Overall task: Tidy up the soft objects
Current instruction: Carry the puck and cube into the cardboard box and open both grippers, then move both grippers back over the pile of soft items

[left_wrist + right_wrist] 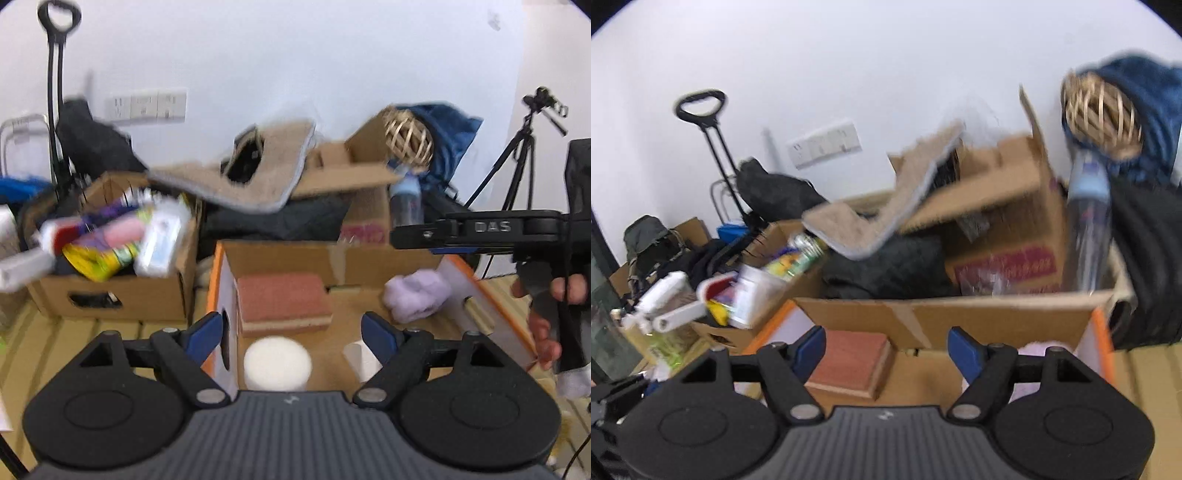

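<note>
Nearest in the left wrist view, the left gripper (291, 332) has its blue-padded jaws spread wide with nothing between them; it hangs over the near end of an open cardboard box (332, 254) with orange-edged white side walls. On the box floor just below the jaws sits a white round foam puck (277, 363), and beside it, toward the near right corner, a small white piece (360, 358) that is too blurred to identify. Further in, against the left wall, a reddish sponge block (282, 301) lies flat. A lilac soft cloth (415, 295) is bunched by the right wall near the far edge.

The right gripper (886, 352) is also wide open and empty, its jaws standing over the same box. In the left wrist view it enters from the right, held by a hand (554, 314) whose fingers wrap its grip.

Above the far edge of the box a tan fuzzy mat (258, 173) with a grey rim is seen in mid-air, tilted and blurred, touching neither gripper.

Beyond it lies a dark cushion (890, 269). To the left stands a carton of mixed packets (122, 236); behind, a larger brown carton (1001, 229), a clear bottle (1089, 229), a woven wicker ball (408, 138) against blue fabric (447, 136), a trolley handle (59, 22), and a tripod (524, 147) at the far right.
</note>
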A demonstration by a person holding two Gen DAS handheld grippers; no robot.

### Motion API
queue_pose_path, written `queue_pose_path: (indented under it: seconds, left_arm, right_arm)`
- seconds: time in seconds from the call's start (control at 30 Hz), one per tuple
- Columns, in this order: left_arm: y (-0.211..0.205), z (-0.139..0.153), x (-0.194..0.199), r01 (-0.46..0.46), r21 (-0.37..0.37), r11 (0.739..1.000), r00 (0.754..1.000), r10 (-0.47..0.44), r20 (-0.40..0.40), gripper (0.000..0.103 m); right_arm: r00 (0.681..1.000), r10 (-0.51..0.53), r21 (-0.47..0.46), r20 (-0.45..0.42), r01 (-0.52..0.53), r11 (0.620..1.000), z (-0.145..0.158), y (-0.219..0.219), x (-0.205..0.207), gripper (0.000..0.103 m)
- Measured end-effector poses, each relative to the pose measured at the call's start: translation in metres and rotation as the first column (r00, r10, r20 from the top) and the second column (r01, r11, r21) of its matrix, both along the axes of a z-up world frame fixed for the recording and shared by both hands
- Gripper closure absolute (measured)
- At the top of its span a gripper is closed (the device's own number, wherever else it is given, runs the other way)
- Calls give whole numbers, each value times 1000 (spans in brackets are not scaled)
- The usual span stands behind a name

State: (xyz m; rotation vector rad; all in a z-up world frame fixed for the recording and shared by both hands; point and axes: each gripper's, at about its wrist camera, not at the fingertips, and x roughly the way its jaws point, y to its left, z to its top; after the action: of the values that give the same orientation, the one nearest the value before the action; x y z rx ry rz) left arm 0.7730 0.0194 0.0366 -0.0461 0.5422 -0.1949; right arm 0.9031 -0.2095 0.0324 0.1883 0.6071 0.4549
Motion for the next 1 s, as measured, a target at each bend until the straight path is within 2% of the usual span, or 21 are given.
queue_pose_path:
  seconds: [0.23, 0.33, 0.4, 0.47, 0.6, 0.67, 0.77, 0.83, 0.9, 1.0]
  left_arm:
    - [14, 71, -99, 7, -1, 1000, 993, -7, 118, 17]
    - [20, 82, -150, 16, -10, 1000, 988, -14, 151, 16]
    - [23, 80, -188, 24, -17, 1000, 985, -21, 172, 14]
    - [22, 72, -226, 22, -13, 1000, 981, -19, 192, 13]
    - [16, 43, -305, 7, 10, 1000, 971, -9, 239, 9]
    - [13, 25, -342, 4, -3, 1000, 969, -3, 248, 8]
    - [11, -4, -392, -7, -35, 999, 972, 15, 233, 7]
    - [8, -19, -413, 5, -39, 999, 976, 4, 220, 6]
    - [1, -30, -429, 41, -7, 999, 974, -39, 223, 6]
    - [-8, -35, -432, 73, 32, 997, 972, -79, 220, 6]
  right_arm:
    - [993, 16, -110, 116, -3, 994, 96, -28, -112, 29]
    - [988, 21, -148, 150, 1, 989, 116, -40, -172, 24]
    - [983, 27, -166, 180, 3, 986, 117, -47, -217, 22]
    - [976, 44, -176, 215, -5, 984, 109, -52, -265, 21]
    - [960, 32, -179, 279, 20, 984, 72, -57, -361, 17]
    - [947, 22, -199, 321, 45, 979, 49, -56, -406, 13]
    - [937, -11, -207, 349, 88, 974, 11, -51, -465, 12]
    - [937, -55, -185, 345, 125, 975, -15, -47, -499, 11]
    - [936, -107, -152, 334, 166, 974, -39, -44, -529, 11]
    - [939, -133, -112, 316, 176, 978, -63, -45, -554, 11]
